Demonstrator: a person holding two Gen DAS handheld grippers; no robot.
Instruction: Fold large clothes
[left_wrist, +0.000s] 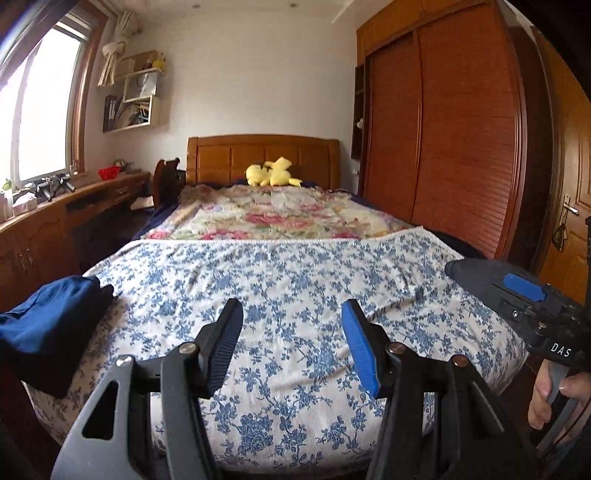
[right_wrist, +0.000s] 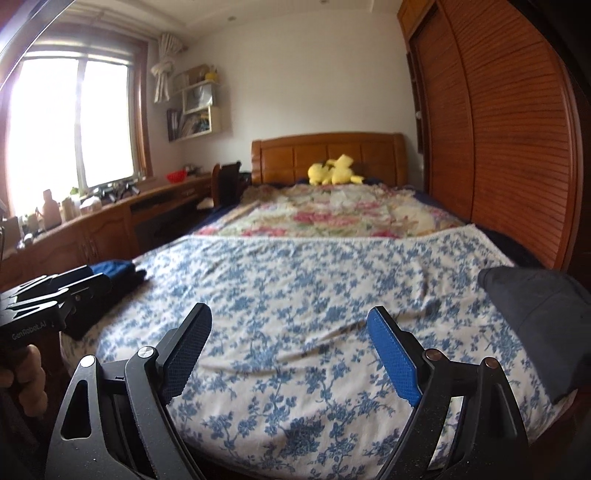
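Note:
A folded dark blue garment (left_wrist: 48, 317) lies at the left edge of the bed on the blue-flowered cover (left_wrist: 295, 280); it also shows in the right wrist view (right_wrist: 114, 271). A dark grey garment (right_wrist: 535, 317) lies at the bed's right edge. My left gripper (left_wrist: 291, 321) is open and empty above the near end of the cover. My right gripper (right_wrist: 290, 325) is open and empty over the same cover. The right gripper's body shows at the right of the left wrist view (left_wrist: 517, 295), and the left gripper's body shows at the left of the right wrist view (right_wrist: 55, 295).
A pink-flowered quilt (left_wrist: 266, 218) covers the far half of the bed, with a yellow plush toy (left_wrist: 271, 173) at the wooden headboard (left_wrist: 258, 151). A tall wooden wardrobe (left_wrist: 443, 129) stands right. A long desk (left_wrist: 74, 206) under the window runs along the left.

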